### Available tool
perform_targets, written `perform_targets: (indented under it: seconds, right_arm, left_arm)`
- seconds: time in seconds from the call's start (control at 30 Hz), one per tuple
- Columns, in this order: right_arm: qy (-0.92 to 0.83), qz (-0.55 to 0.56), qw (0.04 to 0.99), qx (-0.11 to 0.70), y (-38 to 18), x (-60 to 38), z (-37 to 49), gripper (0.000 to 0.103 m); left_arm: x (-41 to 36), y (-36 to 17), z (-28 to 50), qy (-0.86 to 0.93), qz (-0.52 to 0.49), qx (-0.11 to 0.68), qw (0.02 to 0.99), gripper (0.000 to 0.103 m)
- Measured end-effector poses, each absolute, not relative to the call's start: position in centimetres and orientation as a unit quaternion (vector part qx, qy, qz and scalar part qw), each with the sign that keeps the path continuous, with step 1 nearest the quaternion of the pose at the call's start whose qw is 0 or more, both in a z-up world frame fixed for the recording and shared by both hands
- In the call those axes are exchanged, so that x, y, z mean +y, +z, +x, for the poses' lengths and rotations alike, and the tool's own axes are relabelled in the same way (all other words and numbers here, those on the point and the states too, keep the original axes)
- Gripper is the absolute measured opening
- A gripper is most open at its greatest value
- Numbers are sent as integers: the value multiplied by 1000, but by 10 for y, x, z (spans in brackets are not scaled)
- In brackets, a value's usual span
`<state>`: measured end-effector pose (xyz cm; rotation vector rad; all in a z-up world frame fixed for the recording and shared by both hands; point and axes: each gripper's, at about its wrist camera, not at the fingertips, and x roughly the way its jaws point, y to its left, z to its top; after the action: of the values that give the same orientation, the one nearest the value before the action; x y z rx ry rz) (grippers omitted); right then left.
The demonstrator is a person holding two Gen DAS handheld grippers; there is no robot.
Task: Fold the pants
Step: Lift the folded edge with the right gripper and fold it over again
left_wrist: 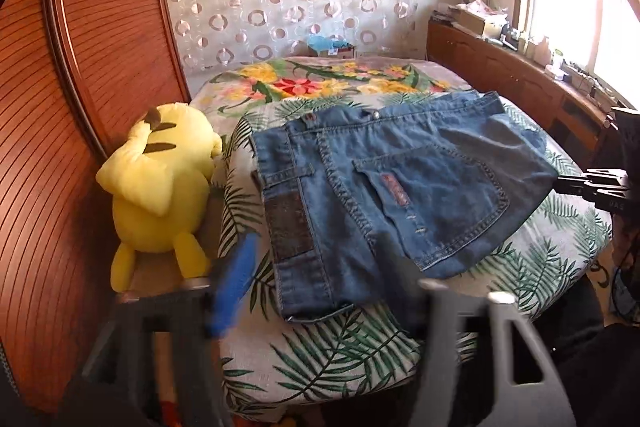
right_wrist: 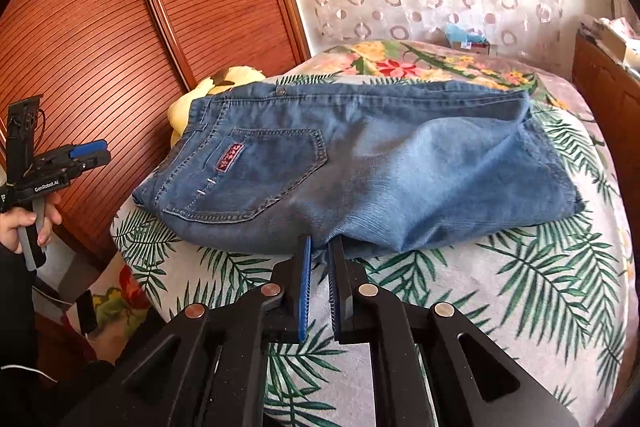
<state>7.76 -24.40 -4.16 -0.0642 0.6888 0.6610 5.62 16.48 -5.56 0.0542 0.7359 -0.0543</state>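
the bed [right_wrist: 520,307], covered in a leaf-print sheet, is serving as the folding surface. the jeans [right_wrist: 360,163] are lying on it in a compact folded stack, waistband toward the far side and a back pocket [right_wrist: 256,175] facing up, so the fold appears largely done. a yellow plush toy [left_wrist: 160,187] is sitting just beside the jeans against the wooden wardrobe [left_wrist: 80,67], clear of the work. the left gripper [left_wrist: 320,291] is hovering near the stack's near corner with its jaws spread wide and nothing between them, judged a release posture. the right gripper [right_wrist: 320,255] is resting at the folded near edge with only a narrow gap between its pads; whether cloth is pinched there cannot be told.
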Motion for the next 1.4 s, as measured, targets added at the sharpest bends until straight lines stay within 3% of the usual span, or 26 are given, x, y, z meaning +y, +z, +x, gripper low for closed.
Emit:
perform_targets:
  seconds: [0.2,0.27,0.33,0.4,0.93,1.4]
  right_arm:
    - [292,-30,903,315,-36,-266,72,13]
    - [279,-32,908,310,-34,-273,72,18]
    - [262,-32,915,305,-33,-282,75,32]
    - [246,-25,920,303,-32,-292,79,35]
    - [143,-4,931,337,-50,-335,156,36]
    - [140,-20,914,379,-58,-330,192,35]
  left_arm:
    - [144,-54,65,-51,20,351,935,85]
    - [135,-56,71,-59,19,349,935,85]
    - [125,-60,78,-70,20,350,934,85]
    - [116,-65,85,-80,20,353,932,85]
    - [56,-110,129,-126,25,387,913,85]
    - [37,-112,131,-135,33,388,911,85]
